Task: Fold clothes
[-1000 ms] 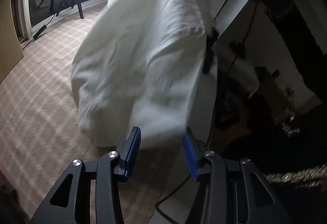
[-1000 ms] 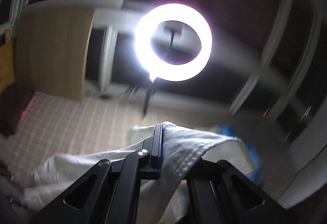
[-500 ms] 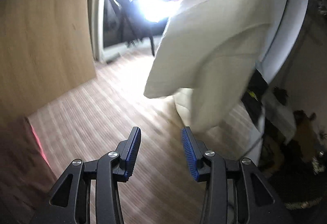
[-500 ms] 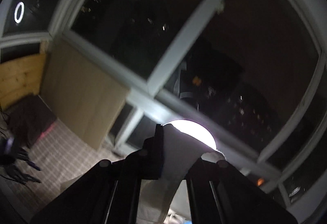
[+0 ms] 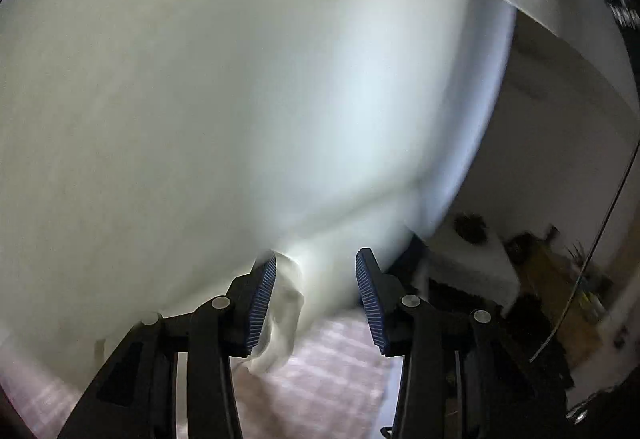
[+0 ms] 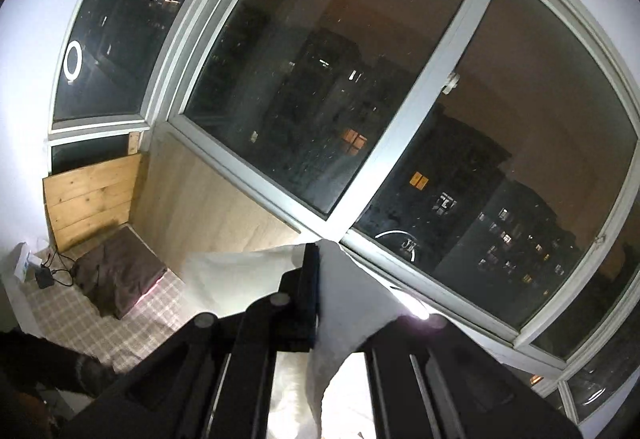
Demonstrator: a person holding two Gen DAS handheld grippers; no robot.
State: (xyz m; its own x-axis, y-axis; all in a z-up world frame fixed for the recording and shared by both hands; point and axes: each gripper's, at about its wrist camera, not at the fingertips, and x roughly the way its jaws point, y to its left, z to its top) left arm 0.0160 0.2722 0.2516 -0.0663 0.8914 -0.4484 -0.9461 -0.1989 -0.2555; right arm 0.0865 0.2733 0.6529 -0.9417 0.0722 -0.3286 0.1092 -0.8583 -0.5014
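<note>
One white garment (image 5: 224,111) is held aloft between two tongs. It is clamped at an upper edge by the right gripper (image 6: 320,299), raised high against the dark window (image 6: 360,99), probably so the cloth can drop open for folding. Its long axis is judged to run downward from that grip toward the checked floor (image 5: 332,371). The left gripper (image 5: 316,295) stands apart, a lower fold of cloth (image 5: 284,319) lying between its blue pads (image 5: 262,303), unpinched.
</note>
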